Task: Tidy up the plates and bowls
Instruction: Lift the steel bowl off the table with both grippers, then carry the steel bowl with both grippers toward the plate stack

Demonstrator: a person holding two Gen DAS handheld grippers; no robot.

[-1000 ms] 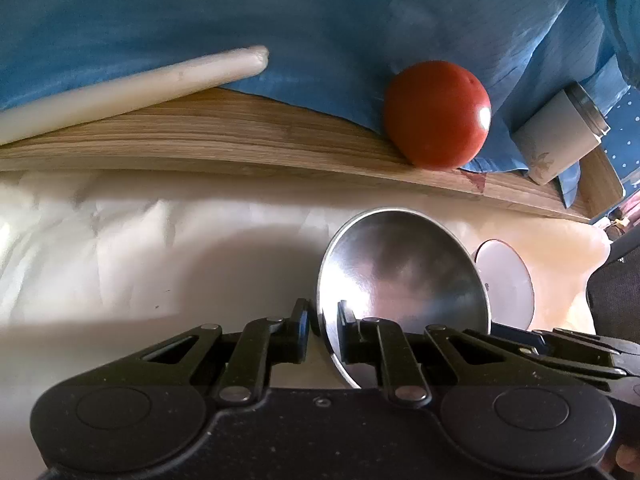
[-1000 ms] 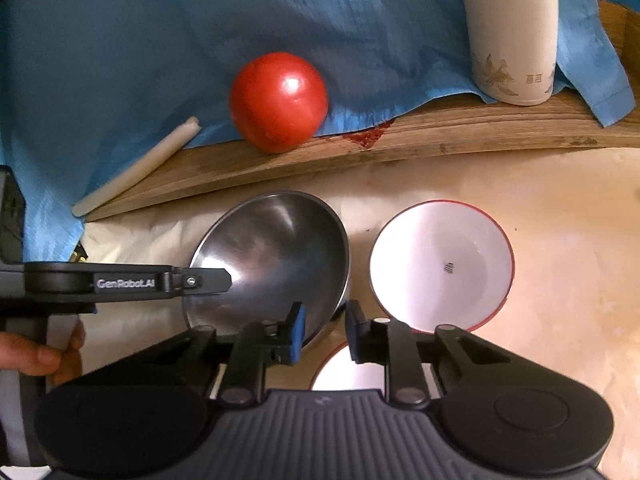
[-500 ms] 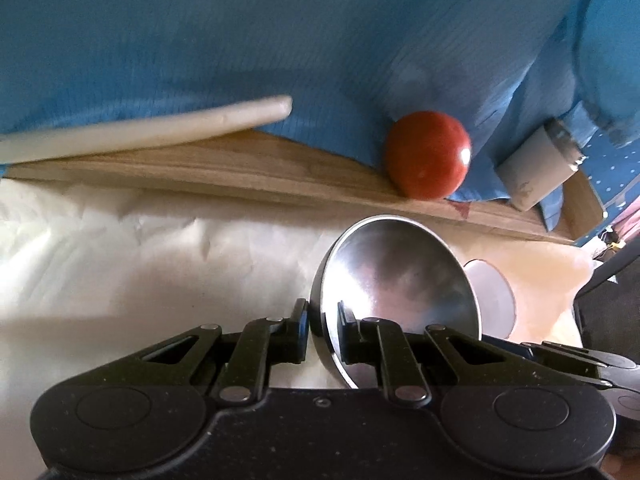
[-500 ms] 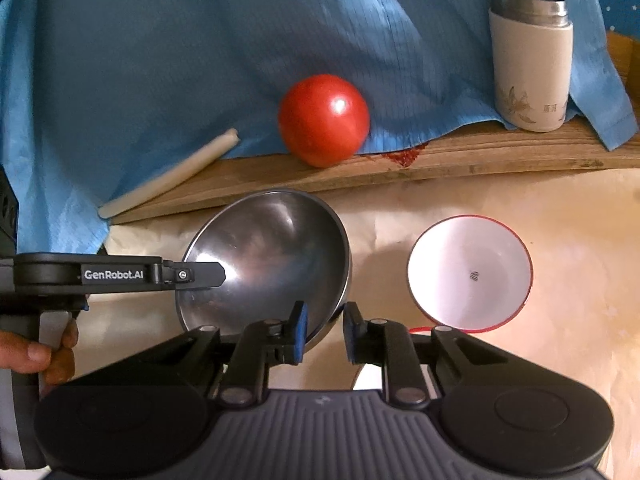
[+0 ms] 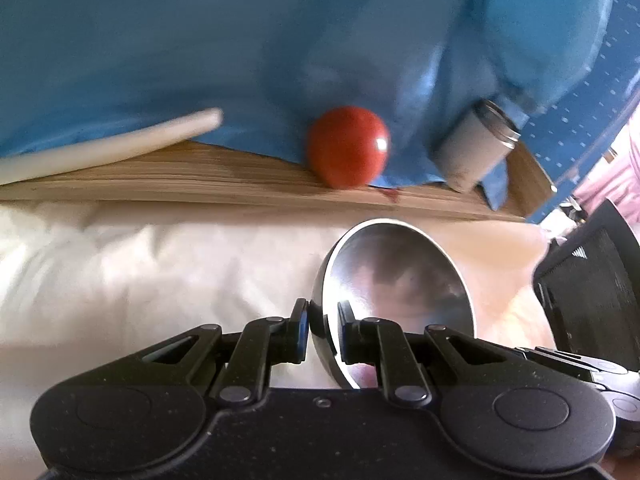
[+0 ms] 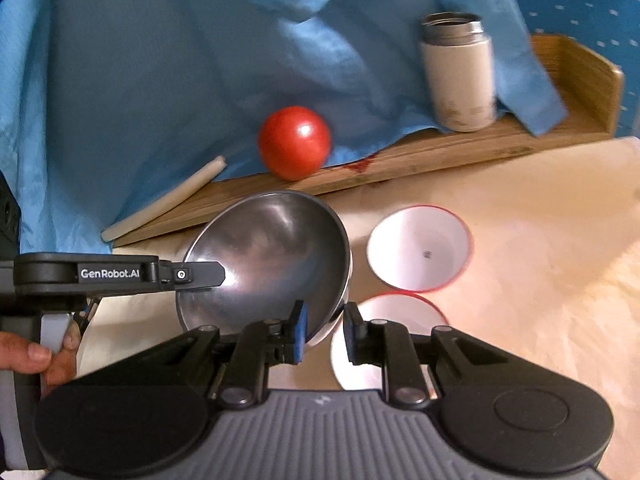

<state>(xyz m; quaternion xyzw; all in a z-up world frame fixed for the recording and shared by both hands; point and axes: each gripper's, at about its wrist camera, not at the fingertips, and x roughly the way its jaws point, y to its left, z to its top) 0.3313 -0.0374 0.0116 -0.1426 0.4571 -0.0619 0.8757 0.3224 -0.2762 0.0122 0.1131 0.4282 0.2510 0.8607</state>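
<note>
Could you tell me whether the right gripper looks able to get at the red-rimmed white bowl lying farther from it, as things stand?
Probably not yet: the right gripper is shut on the steel bowl, which the left gripper also clamps. The white bowl itself lies uncovered.

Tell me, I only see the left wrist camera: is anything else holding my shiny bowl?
Observer: Yes. The right tool pinches the steel bowl by its rim, opposite your left tool.
Operator: Are there other bowls?
Observer: Two, on the table: a far white bowl beside the steel one, and a near white bowl partly behind the right tool.
Operator: Who holds my tool?
Observer: A hand grips its handle.
</note>
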